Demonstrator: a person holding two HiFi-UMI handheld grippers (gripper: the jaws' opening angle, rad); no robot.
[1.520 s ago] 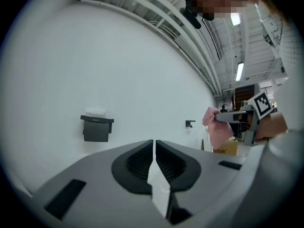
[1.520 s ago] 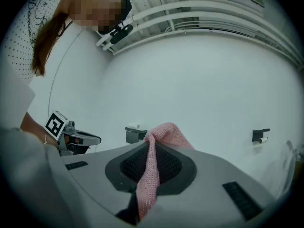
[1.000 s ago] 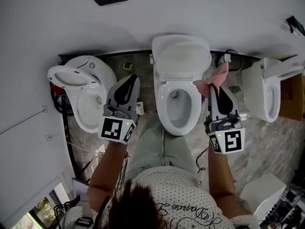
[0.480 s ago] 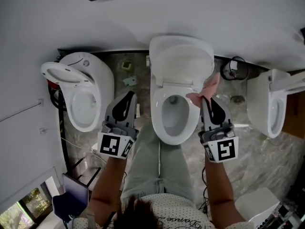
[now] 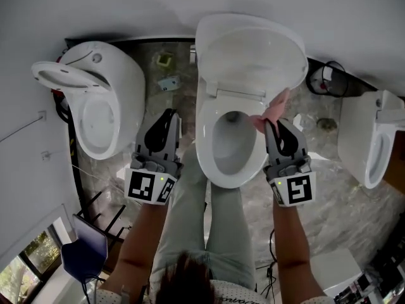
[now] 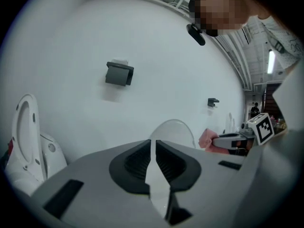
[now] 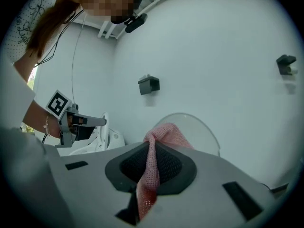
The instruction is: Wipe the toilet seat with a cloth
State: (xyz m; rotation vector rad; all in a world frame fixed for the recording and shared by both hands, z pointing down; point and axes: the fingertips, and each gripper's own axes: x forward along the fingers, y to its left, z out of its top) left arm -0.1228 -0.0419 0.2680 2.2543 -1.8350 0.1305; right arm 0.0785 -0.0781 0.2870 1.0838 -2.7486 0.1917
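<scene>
right gripper (image 7: 151, 148) tight on pink cloth (image 7: 166, 131), mesh weave plain only in its own view; left gripper (image 6: 153, 145) closed, empty

I stood facing a white oval ceramic toilet (image 5: 204, 154), my legs before its bowl. Its white plastic lid (image 5: 250, 56) was raised behind the seat, against the wall. My left gripper (image 5: 169, 114) hung left of that bowl, over the grey marbled stone floor (image 5: 161, 62), between the bowl and a second white rounded toilet (image 5: 120, 87) farther left. My right gripper (image 5: 272, 123) was at the bowl's right rim, with a pink mesh cloth (image 5: 272, 109) between its jaws, reaching toward the seat hinge. A third white toilet (image 5: 361, 138) stood well to the right. A dark box-shaped wall fitting (image 6: 118, 73) was mounted on the wall above, left of the raised lid.
</scene>
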